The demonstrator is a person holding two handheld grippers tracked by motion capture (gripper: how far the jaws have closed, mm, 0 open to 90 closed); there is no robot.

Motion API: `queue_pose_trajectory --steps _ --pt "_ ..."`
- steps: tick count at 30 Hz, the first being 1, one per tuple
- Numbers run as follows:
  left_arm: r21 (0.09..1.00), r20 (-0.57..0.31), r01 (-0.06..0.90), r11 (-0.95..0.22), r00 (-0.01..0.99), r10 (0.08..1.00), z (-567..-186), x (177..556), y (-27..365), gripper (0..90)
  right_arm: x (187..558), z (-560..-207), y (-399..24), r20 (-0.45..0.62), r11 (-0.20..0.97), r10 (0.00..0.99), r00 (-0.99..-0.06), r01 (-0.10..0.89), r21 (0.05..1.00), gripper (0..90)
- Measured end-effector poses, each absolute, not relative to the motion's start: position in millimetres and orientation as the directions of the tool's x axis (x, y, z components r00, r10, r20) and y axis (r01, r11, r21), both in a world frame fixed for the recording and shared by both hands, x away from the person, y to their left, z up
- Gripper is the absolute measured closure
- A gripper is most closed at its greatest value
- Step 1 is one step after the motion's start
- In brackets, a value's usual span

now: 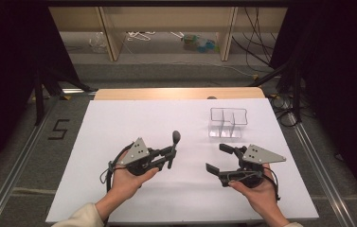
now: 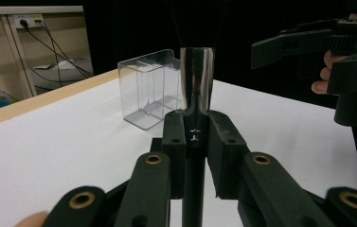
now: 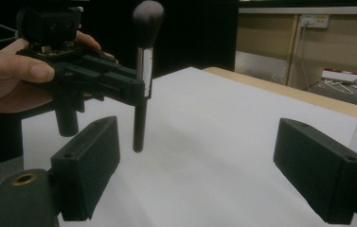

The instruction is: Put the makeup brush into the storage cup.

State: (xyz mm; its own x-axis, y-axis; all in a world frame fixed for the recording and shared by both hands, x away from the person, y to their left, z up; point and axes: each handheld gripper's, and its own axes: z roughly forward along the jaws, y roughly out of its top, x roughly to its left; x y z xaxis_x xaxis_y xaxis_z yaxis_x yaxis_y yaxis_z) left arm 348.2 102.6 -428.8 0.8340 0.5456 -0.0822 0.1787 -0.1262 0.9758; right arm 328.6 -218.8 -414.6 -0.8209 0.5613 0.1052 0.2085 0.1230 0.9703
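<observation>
Past my white table (image 1: 119,189), a wooden shelf (image 1: 110,33) stands with cables (image 1: 140,35) lying beneath it, and a "5" mark (image 1: 58,129) on the floor.

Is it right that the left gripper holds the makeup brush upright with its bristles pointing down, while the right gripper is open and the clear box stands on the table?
Not quite. The left gripper does hold the makeup brush upright, but its bristles point up and the handle end hangs down above the table; the right gripper view shows this. The right gripper is open, and the clear box stands on the table.
</observation>
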Motion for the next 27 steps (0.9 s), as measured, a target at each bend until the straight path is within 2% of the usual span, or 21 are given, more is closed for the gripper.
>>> queue_pose_trajectory --steps 2,6,12,14,16,19,23,27 --pt "0.976 -0.082 0.177 -0.125 0.836 0.543 -429 348 100 77.9 330 -414 -217 0.082 0.137 0.568 -0.819 0.192 0.972 16.4" --pt "0.976 -0.078 0.174 -0.131 0.84 0.536 -429 347 93 77.8 330 -414 -208 0.124 0.114 0.553 -0.824 0.222 0.968 17.0" --pt "0.976 -0.072 0.169 -0.139 0.848 0.525 -430 348 84 77.8 332 -413 -203 0.114 0.139 0.555 -0.824 0.227 0.964 20.2" --pt "0.976 -0.073 0.169 -0.14 0.851 0.521 -430 348 81 77.9 334 -414 -200 0.102 0.111 0.554 -0.826 0.195 0.974 20.2" --pt "0.975 -0.075 0.172 -0.142 0.853 0.517 -431 347 78 77.8 333 -412 -199 0.128 0.122 0.551 -0.825 0.231 0.965 21.0" --pt "0.974 -0.075 0.172 -0.145 0.855 0.514 -432 347 74 77.8 335 -412 -198 0.107 0.121 0.55 -0.828 0.206 0.971 26.1" --pt "0.975 -0.071 0.169 -0.146 0.856 0.511 -431 348 70 77.8 336 -411 -193 0.139 0.098 0.543 -0.828 0.226 0.969 28.4" --pt "0.975 -0.071 0.167 -0.147 0.859 0.508 -432 348 65 77.8 339 -410 -189 0.127 0.1 0.547 -0.827 0.215 0.972 30.3"
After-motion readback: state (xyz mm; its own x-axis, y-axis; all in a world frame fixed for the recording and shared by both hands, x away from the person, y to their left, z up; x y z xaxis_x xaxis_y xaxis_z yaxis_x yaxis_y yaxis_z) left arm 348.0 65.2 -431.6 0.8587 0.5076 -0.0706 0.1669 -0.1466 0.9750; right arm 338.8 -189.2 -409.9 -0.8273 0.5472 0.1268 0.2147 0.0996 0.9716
